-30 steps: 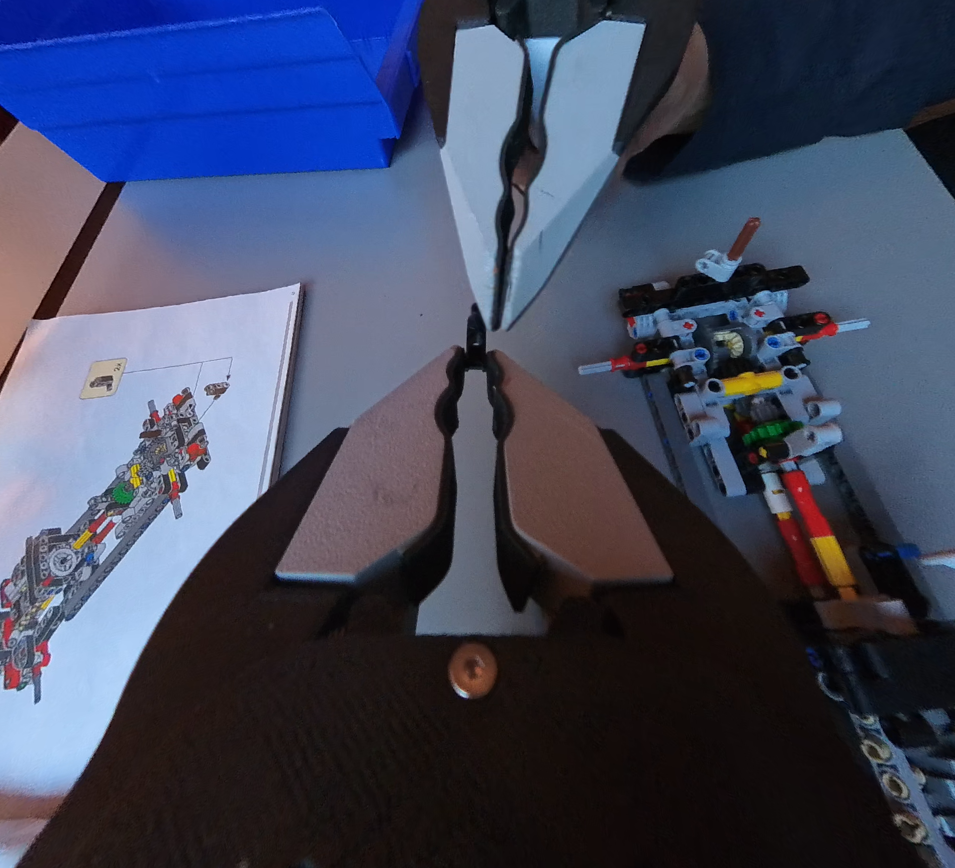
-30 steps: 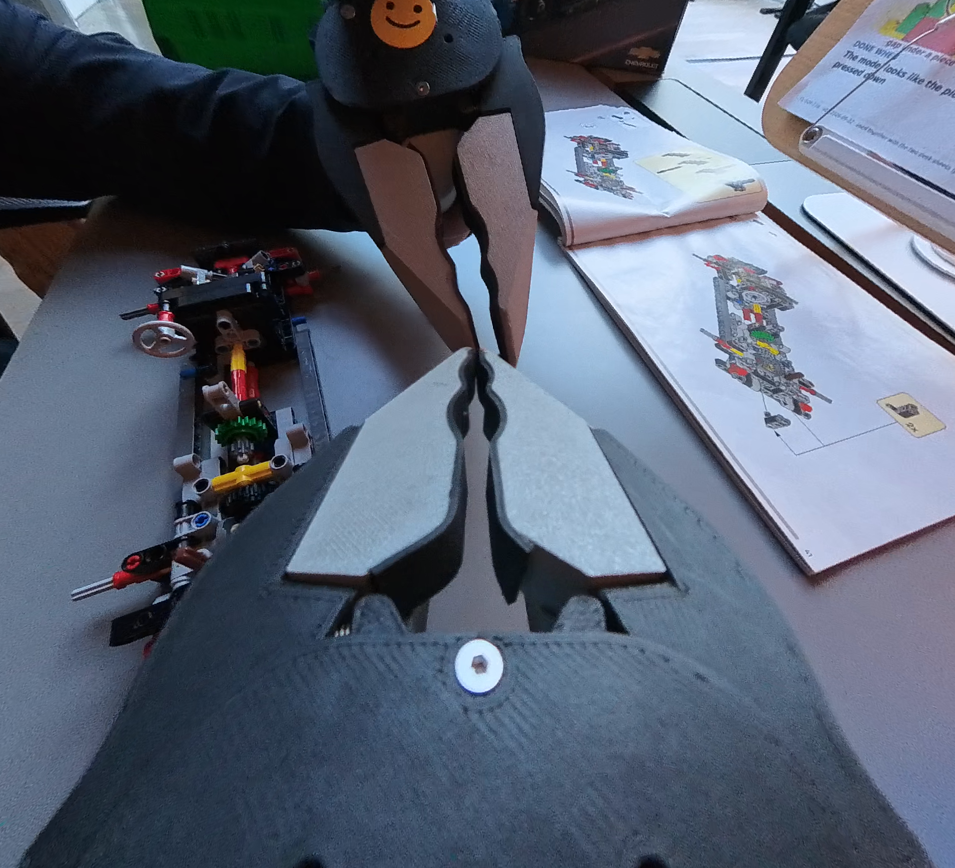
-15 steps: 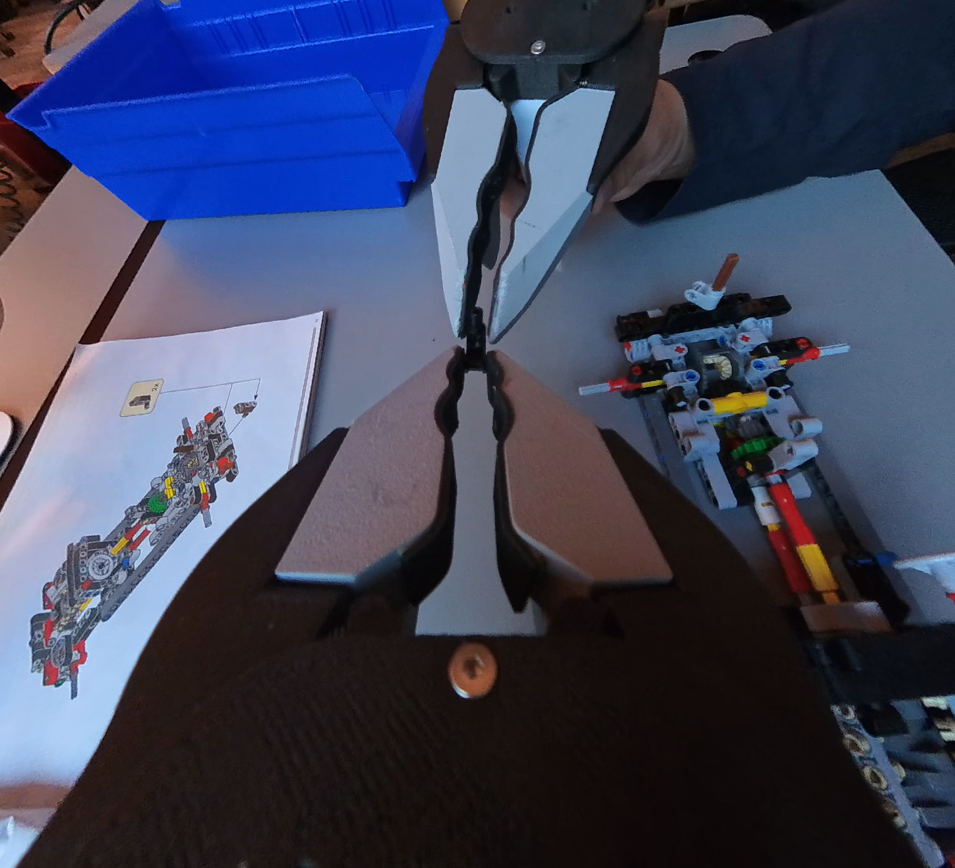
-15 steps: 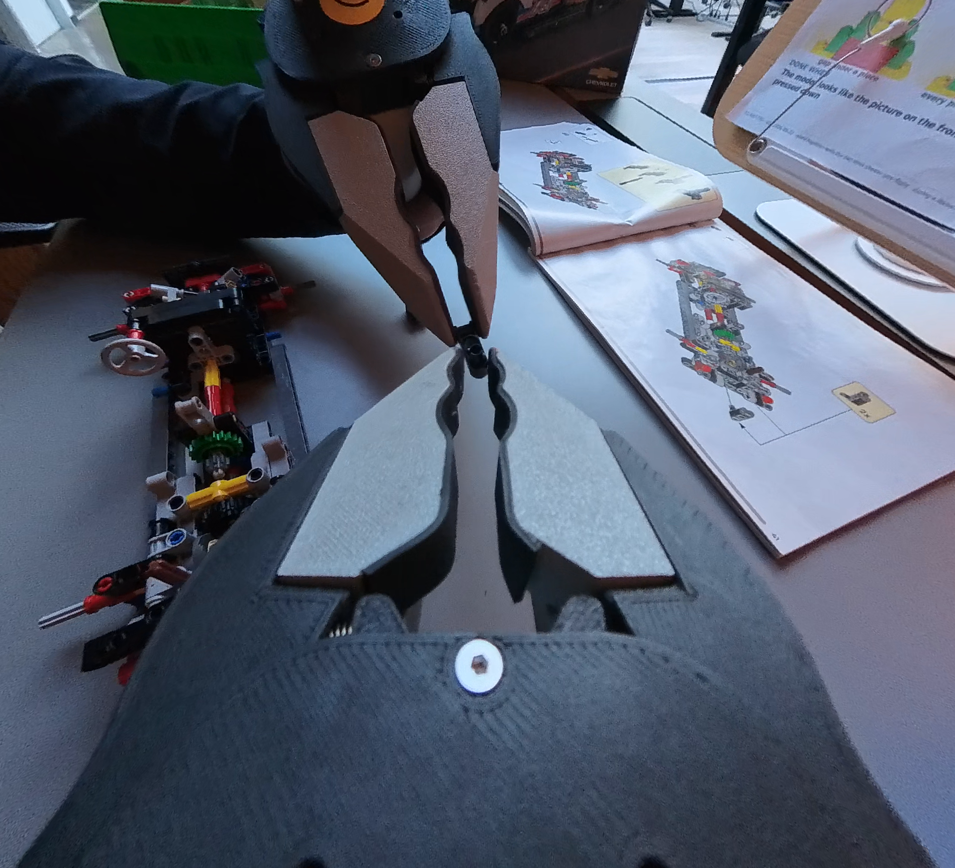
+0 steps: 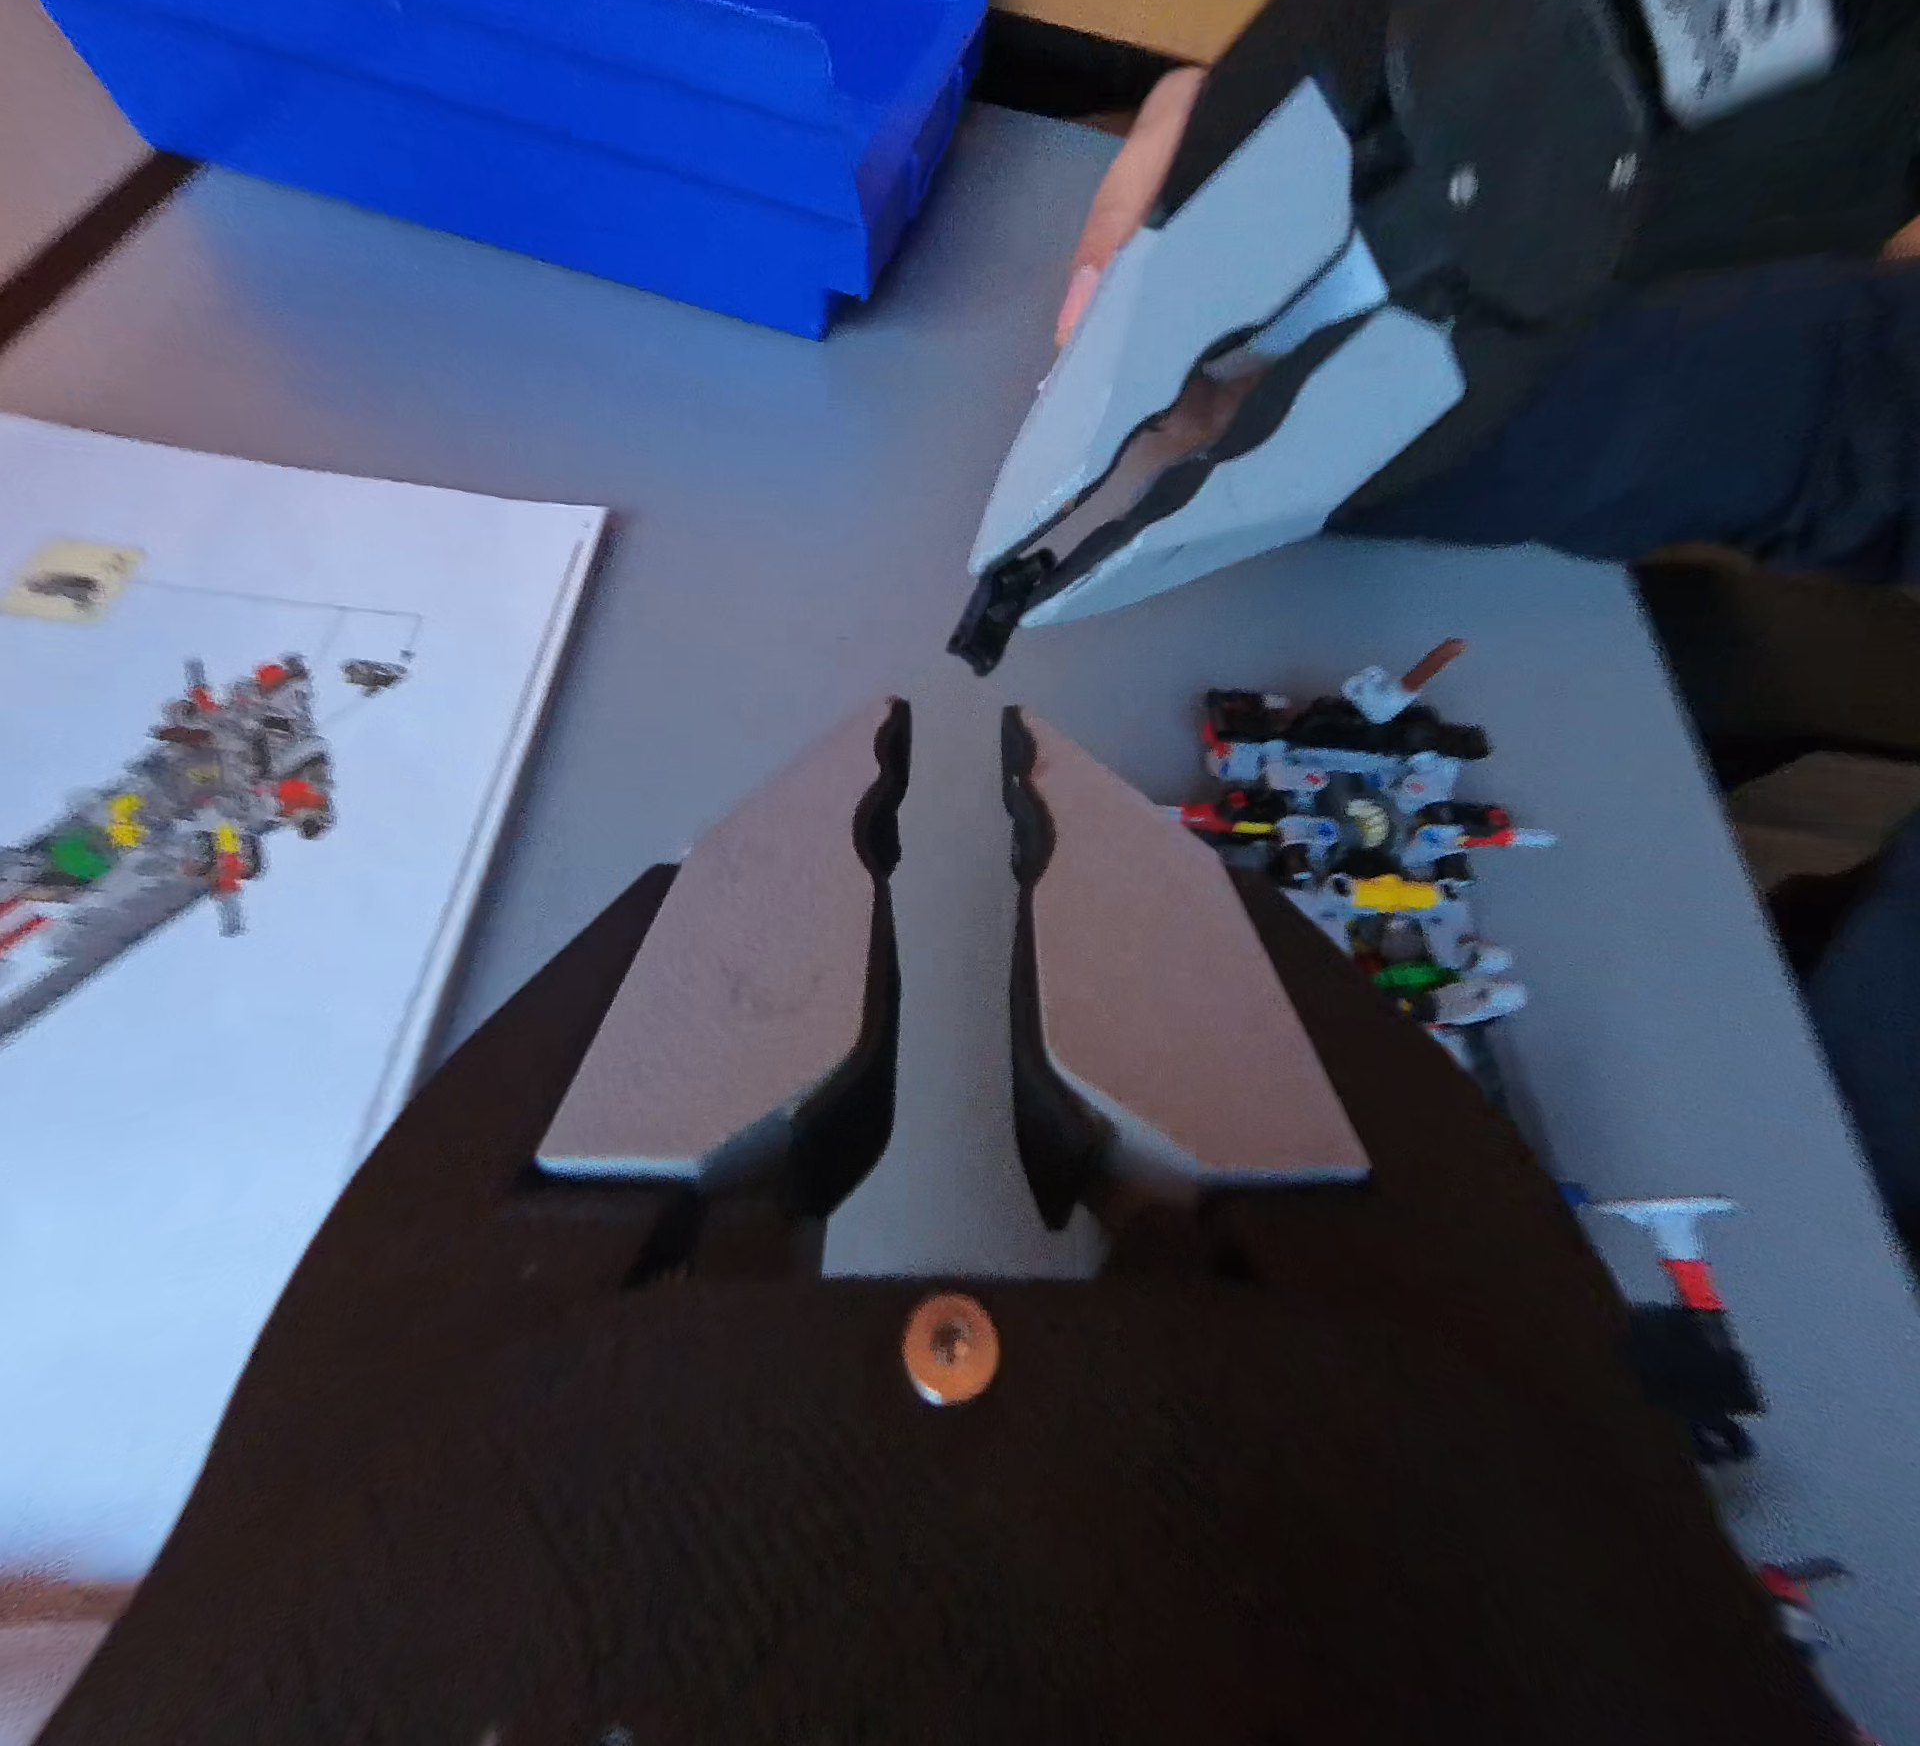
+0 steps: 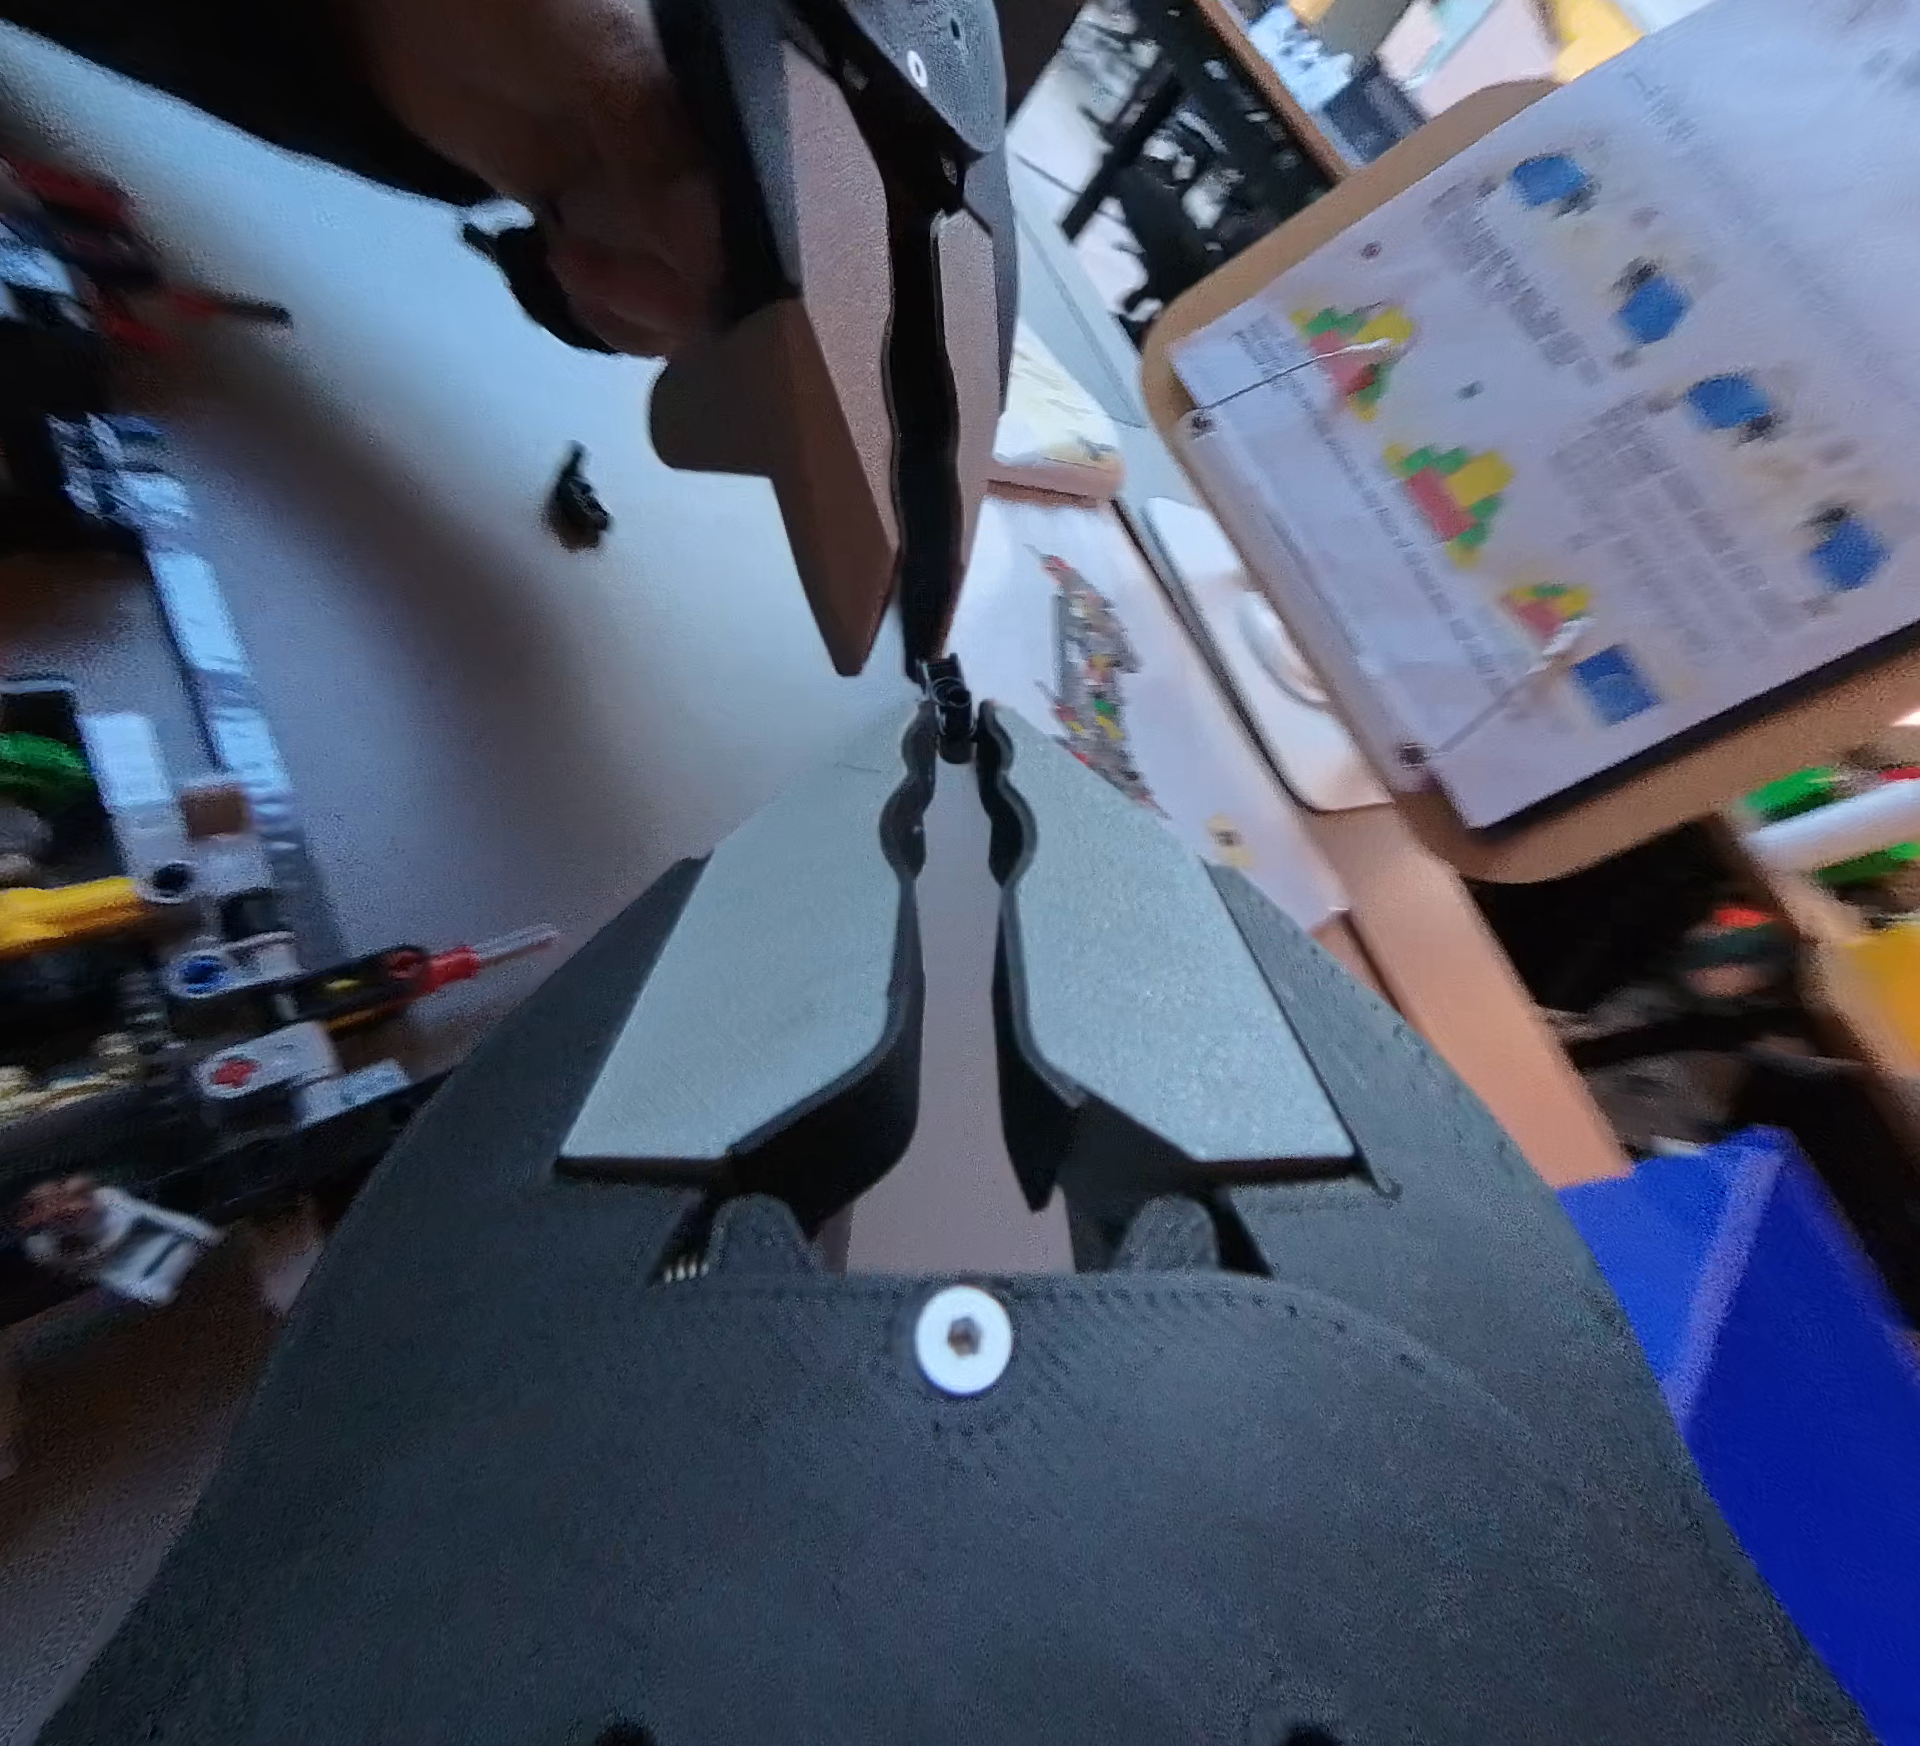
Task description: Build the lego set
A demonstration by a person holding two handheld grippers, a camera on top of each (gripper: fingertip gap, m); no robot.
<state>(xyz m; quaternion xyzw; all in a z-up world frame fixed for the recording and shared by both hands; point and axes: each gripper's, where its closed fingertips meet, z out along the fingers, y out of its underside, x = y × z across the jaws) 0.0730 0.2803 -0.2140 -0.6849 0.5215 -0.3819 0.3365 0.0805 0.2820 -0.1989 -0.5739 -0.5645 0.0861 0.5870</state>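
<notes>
The right claw [image 6: 948, 728] is clamping a small black connector piece [image 6: 943, 697] between its fingertips, seen at the centre of the right wrist view and, in the left wrist view, right of centre in the upper half, where the piece [image 5: 995, 607] is sticking out past the pale grey fingers [image 5: 1132, 543]. The left claw [image 5: 954, 722] is standing apart with nothing between its fingers, only bare grey counter [image 5: 727, 449] showing in the gap; its tips are sitting just below the held piece without touching it. To the right of that claw a partly built toy chassis [image 5: 1361, 855] of black, grey, red and yellow parts is lying on the counter. An open instruction booklet [image 5: 260, 761] is lying at the left of the frame, and a blue bin [image 5: 582, 55] is sitting at the upper left. In the right wrist view a second small black piece [image 6: 575, 491] is lying on the counter at the left.
</notes>
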